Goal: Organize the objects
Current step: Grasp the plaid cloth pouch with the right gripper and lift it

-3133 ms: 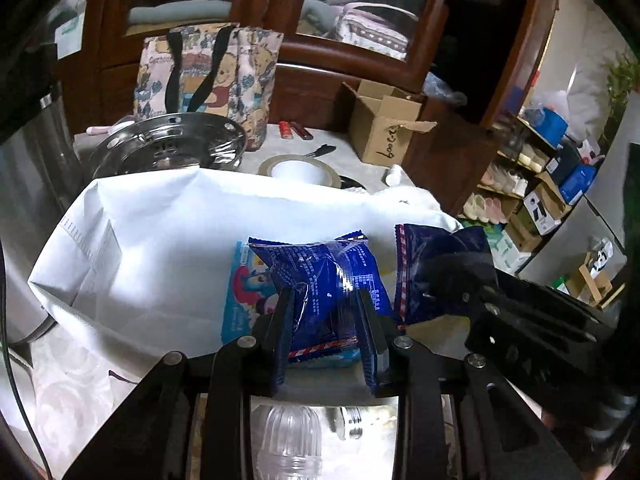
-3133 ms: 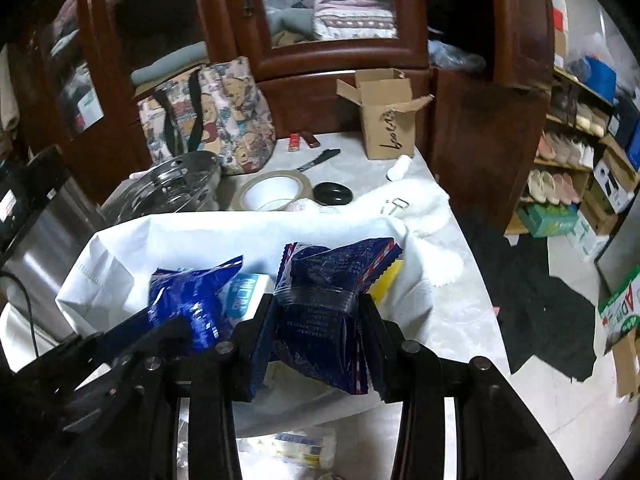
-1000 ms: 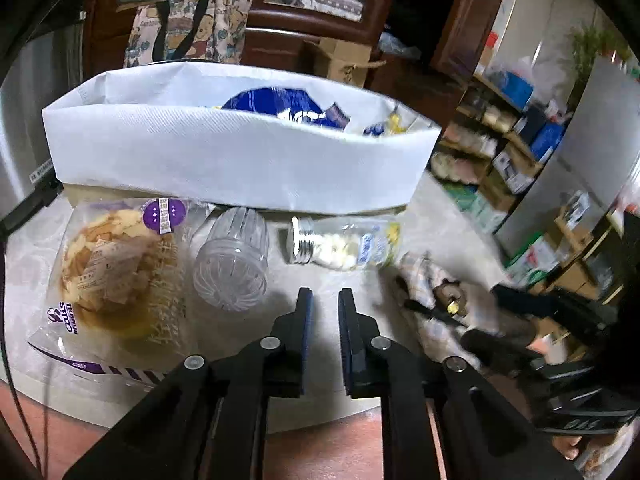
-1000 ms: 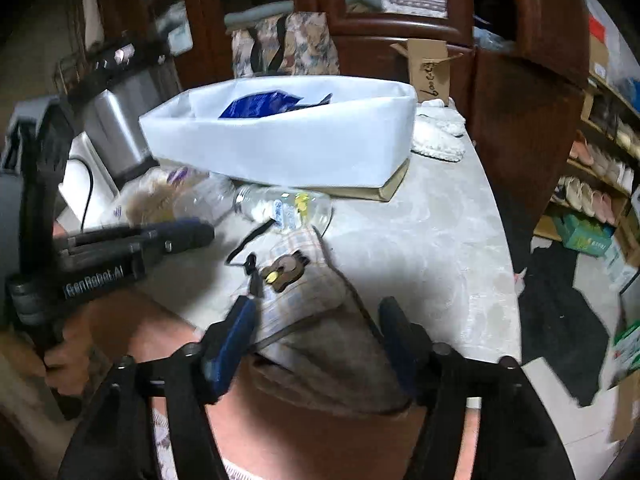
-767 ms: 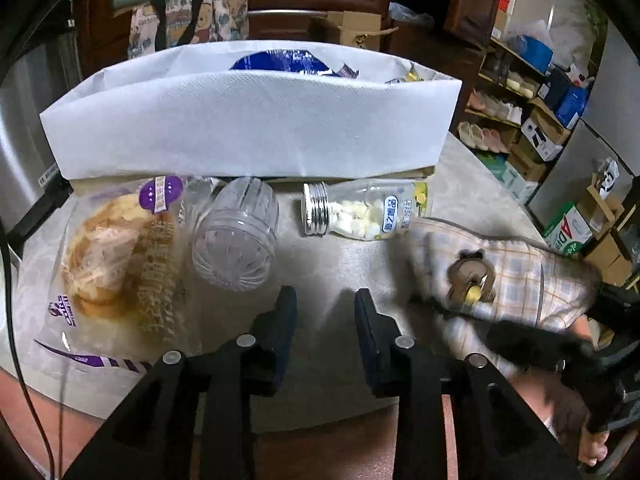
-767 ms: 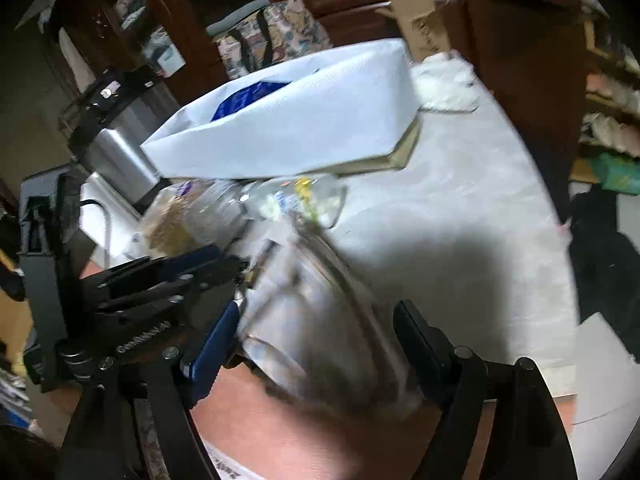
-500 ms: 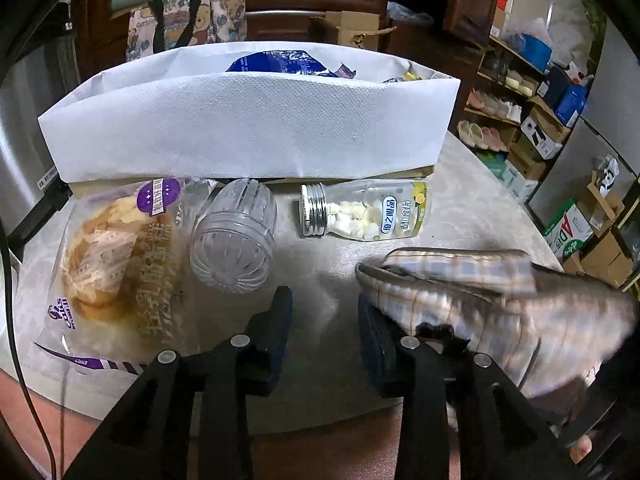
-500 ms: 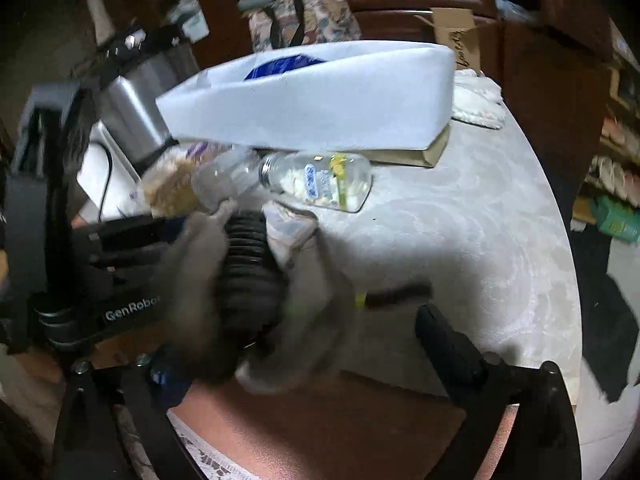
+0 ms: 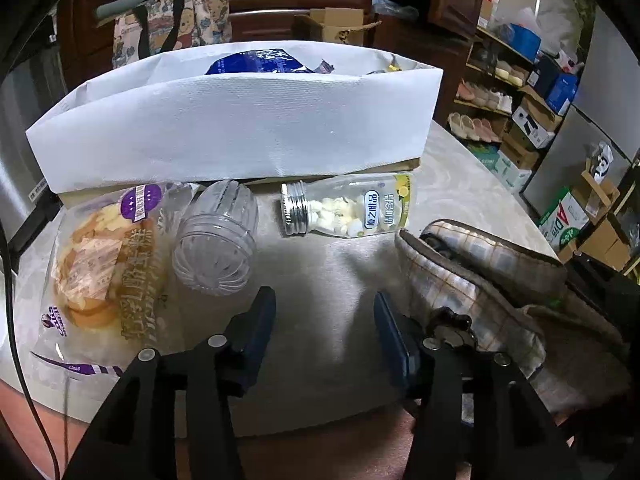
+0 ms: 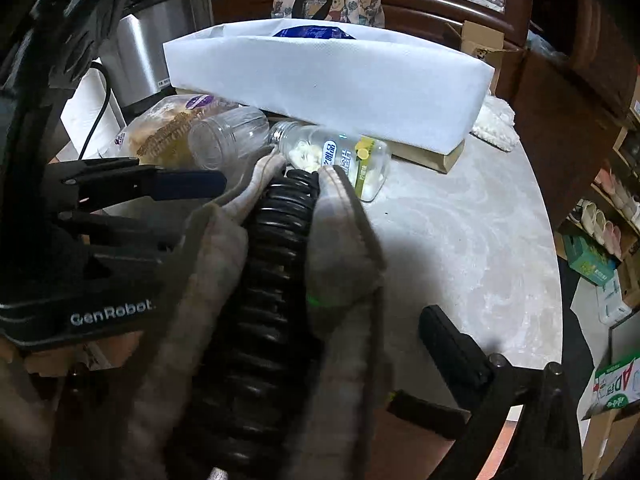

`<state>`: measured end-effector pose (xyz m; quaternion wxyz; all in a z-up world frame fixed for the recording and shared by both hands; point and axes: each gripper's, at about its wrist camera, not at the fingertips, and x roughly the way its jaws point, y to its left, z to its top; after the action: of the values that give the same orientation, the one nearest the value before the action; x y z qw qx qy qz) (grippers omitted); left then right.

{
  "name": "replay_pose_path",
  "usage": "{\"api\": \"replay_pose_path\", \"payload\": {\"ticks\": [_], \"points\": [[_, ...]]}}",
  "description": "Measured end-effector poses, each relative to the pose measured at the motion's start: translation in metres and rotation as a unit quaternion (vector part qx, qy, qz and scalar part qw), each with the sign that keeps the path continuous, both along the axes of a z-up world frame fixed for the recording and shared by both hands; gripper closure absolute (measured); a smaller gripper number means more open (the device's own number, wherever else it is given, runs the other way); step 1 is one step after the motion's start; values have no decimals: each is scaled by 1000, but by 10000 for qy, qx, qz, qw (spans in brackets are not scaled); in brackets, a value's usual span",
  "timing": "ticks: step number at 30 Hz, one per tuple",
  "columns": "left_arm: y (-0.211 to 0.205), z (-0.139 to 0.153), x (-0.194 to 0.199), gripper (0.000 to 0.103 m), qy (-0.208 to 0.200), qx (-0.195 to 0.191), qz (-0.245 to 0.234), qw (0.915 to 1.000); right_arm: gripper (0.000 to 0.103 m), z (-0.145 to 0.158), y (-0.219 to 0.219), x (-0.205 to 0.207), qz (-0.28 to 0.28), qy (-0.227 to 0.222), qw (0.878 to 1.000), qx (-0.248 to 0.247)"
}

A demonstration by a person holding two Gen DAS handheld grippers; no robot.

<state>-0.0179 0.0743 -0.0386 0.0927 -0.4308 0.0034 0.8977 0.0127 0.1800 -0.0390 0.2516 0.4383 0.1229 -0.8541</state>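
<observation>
A white fabric bin [image 9: 240, 136] holding blue snack bags [image 9: 256, 65] stands at the back of the table; it also shows in the right wrist view [image 10: 332, 76]. In front of it lie a candy bottle [image 9: 348, 210], a clear plastic jar [image 9: 216, 240] and a bagged pastry [image 9: 96, 264]. My left gripper [image 9: 324, 320] is open and empty above bare tabletop, below the bottle. A plaid slipper [image 9: 480, 280] lies to its right. In the right wrist view the slipper [image 10: 280, 280] fills the space between the wide-apart jaws, sole up, hiding the left finger.
A steel cooker [image 10: 160, 52] and a white paper roll [image 10: 92, 112] stand at the left. A printed tote [image 9: 172, 20] and a cardboard box [image 9: 336, 26] sit behind the bin. The table edge drops to floor and shoe shelves [image 9: 492, 92] on the right.
Both grippers left the blue bags in the bin and came down to the table front. My left jaws opened wide. The slipper turned over in my right gripper.
</observation>
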Motion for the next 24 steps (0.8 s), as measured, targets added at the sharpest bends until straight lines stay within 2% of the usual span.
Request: {"api": "replay_pose_path", "payload": {"ticks": [4, 8, 9, 10, 12, 14, 15, 19, 24], "points": [[2, 0, 0, 52, -2, 64, -9, 10000, 0, 0, 0, -1, -14, -10, 10000, 8], [4, 0, 0, 43, -22, 117, -111, 9999, 0, 2, 0, 0, -86, -28, 10000, 14], [6, 0, -1, 41, -27, 101, -143, 9998, 5, 3, 2, 0, -130, -24, 9999, -25], [5, 0, 0, 40, -33, 82, -163, 9998, 14, 5, 8, 1, -212, -3, 9997, -145], [6, 0, -1, 37, -25, 104, -187, 9998, 27, 9, 17, 1, -287, -46, 9983, -511], [0, 0, 0, 38, -28, 329, -159, 9993, 54, 12, 28, 1, -264, -135, 9952, -929], [-2, 0, 1, 38, -20, 364, -119, 9993, 62, 14, 33, 1, -246, -175, 9926, -1173], [-6, 2, 3, 47, 6, 387, 6, 9992, 62, 24, 48, 2, -437, 14, 9868, -1560], [-5, 4, 6, 51, 66, 455, -18, 9989, 62, 33, 41, 8, -394, 451, 9877, -1441]]}}
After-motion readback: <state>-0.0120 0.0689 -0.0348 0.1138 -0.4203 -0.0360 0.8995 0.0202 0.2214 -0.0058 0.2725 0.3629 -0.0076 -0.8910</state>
